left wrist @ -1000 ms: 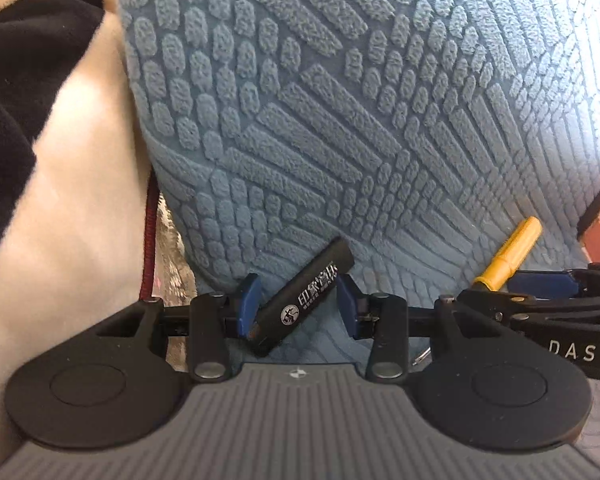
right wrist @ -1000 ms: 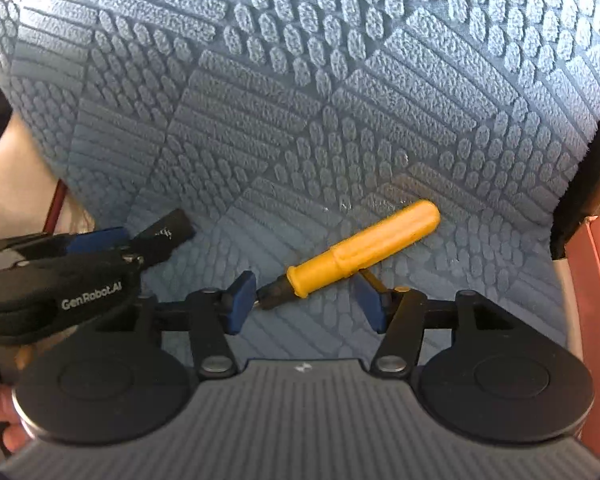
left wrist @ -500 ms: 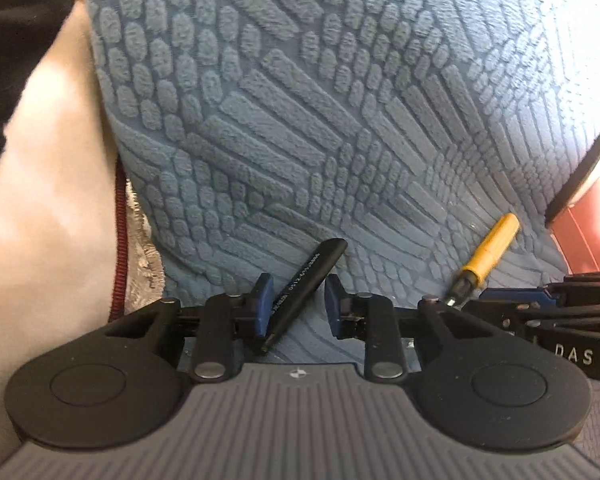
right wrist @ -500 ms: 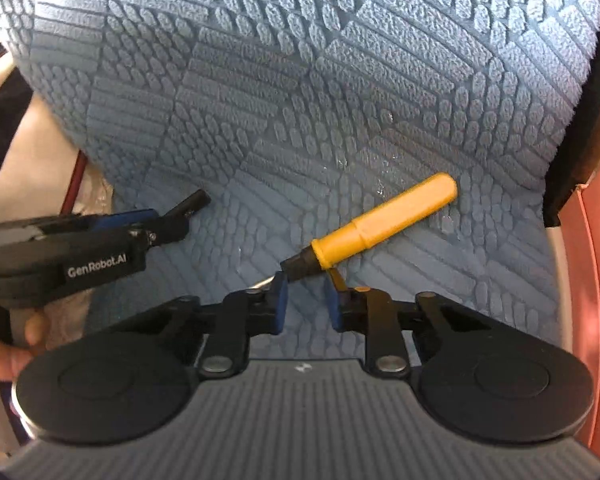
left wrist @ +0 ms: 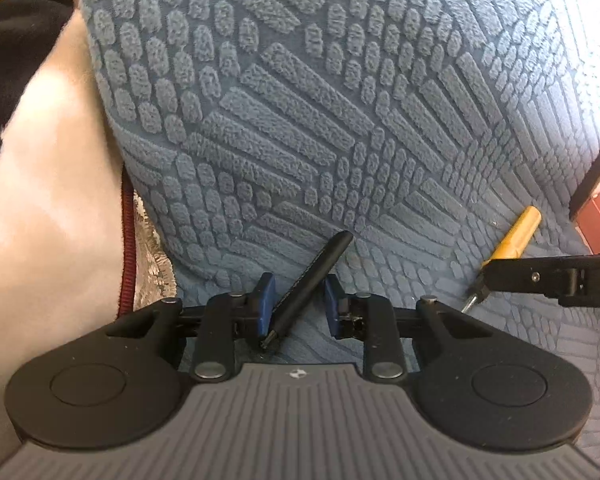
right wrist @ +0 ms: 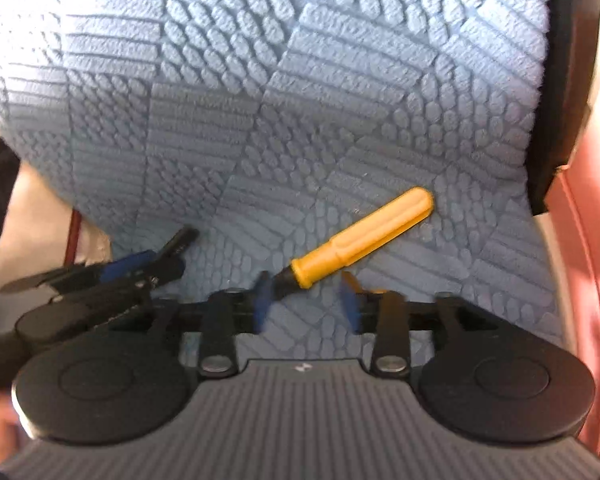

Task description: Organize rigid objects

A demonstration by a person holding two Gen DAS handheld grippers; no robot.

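A slim black tool [left wrist: 307,284] lies tilted on the blue textured cushion [left wrist: 300,120]. My left gripper [left wrist: 296,306] is open around its lower end, with a gap to each blue pad. A yellow-handled screwdriver [right wrist: 360,238] lies on the same cushion. My right gripper [right wrist: 305,300] is open, its left pad [right wrist: 261,300] next to the screwdriver's dark neck. In the left wrist view the screwdriver [left wrist: 514,238] sits to the right, partly behind the right gripper's arm. In the right wrist view the black tool [right wrist: 178,242] pokes out of the left gripper.
A cream and black fabric [left wrist: 48,200] lies to the left of the cushion. A red-brown surface [right wrist: 580,280] and a dark edge [right wrist: 560,120] border the cushion on the right.
Both grippers have opened. The left one narrowed on the black tool half a second ago and now stands wider. The right one let go of the screwdriver's neck.
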